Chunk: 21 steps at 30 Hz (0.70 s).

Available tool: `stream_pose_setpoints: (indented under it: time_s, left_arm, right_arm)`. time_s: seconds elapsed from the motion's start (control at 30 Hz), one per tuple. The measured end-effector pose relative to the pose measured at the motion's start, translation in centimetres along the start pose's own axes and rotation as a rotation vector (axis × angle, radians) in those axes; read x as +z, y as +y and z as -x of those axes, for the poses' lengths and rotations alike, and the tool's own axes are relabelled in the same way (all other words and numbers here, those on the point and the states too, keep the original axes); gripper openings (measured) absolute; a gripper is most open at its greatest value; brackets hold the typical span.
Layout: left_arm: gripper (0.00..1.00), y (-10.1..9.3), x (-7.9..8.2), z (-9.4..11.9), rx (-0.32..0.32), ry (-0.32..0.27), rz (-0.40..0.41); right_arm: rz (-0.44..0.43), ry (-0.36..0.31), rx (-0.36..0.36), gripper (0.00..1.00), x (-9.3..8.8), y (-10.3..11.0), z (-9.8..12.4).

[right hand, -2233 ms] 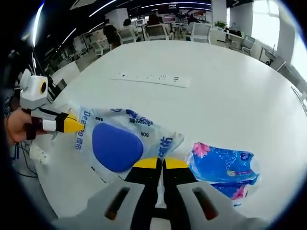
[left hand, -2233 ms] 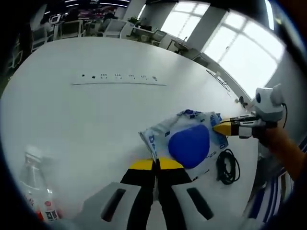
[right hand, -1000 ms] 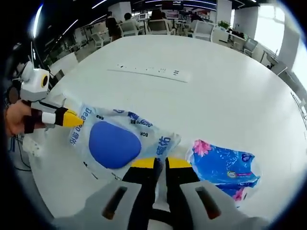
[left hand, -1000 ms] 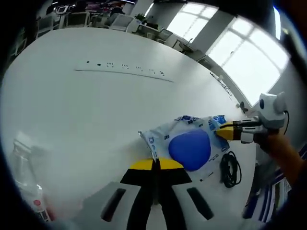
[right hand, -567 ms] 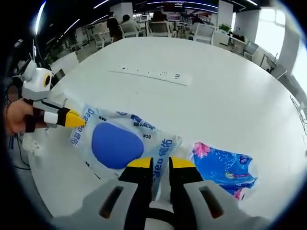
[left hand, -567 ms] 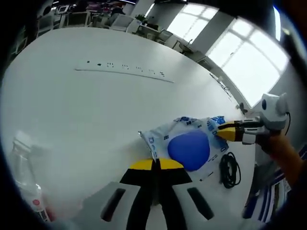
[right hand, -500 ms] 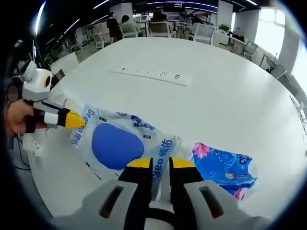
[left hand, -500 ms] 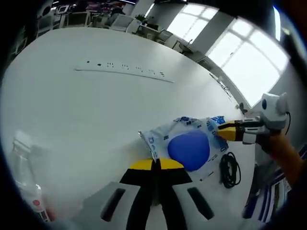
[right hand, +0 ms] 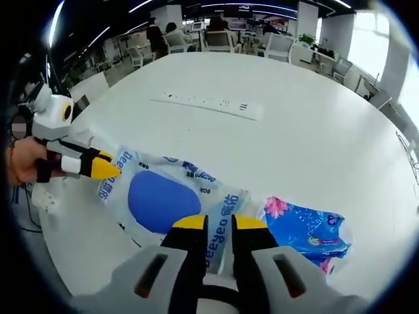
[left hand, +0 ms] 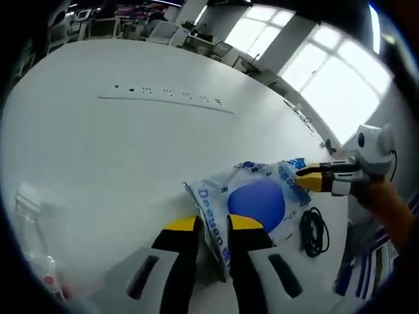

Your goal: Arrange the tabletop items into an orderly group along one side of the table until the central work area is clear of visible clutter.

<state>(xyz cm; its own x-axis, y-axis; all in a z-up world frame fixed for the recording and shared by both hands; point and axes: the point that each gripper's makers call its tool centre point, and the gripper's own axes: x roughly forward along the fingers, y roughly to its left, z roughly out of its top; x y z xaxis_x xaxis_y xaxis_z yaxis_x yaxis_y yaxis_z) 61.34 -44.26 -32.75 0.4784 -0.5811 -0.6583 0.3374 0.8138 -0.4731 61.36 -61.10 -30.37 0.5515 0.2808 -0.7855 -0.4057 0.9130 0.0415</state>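
While both grippers sit at opposite ends of it, the white table [left hand: 98, 150] stretches wide and round, bare across most of its middle. A long power strip [left hand: 163, 101] is set into the table well beyond the main item.

That item is a white and blue wipes pack [left hand: 252, 203] with a large blue oval on its face, lying flat on the table near the edge. Just beside the pack, on its far side from the left gripper, lies a blue floral tissue packet [right hand: 304, 232]. A black coiled cable [left hand: 313, 226] rests just beside the pack's corner, near the table edge. A clear plastic bottle [left hand: 29, 248] stands well apart from the pack.

The left gripper [left hand: 213, 226] has its yellow-tipped jaws parted, with the pack's near corner lying between them, ungripped. The right gripper [right hand: 219, 226] likewise has its jaws spread either side of the opposite corner.

The step in hand looks like setting the pack down at the table's side. Next, both grippers would probably need to back away from the pack, then go for the bottle or cable.
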Motion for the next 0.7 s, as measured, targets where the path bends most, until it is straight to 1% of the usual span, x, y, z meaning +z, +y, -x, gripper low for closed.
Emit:
stream_pose_setpoints:
  time_s: [0.1,0.23,0.37,0.47,0.7]
  left_arm:
    - [0.19,-0.1,0.1,0.1,-0.006,-0.005,0.0]
    - [0.26,-0.1,0.4,0.2,-0.006,-0.013,-0.001]
    - [0.28,-0.2,0.5,0.4,-0.01,-0.014,-0.007]
    - [0.31,-0.4,0.5,0.5,-0.014,-0.014,-0.011]
    - [0.38,-0.6,1.0,0.9,-0.023,-0.024,-0.021]
  right_arm:
    - [0.001,-0.007,0.0,0.14,0.1,0.1,0.1]
    - [0.002,-0.01,0.0,0.16,0.2,0.1,0.1]
    - [0.006,-0.014,0.002,0.18,0.4,0.1,0.2]
    - [0.003,-0.025,0.007,0.2,0.6,0.1,0.4]
    - [0.029,-0.042,0.016,0.27,1.3,0.4,1.1]
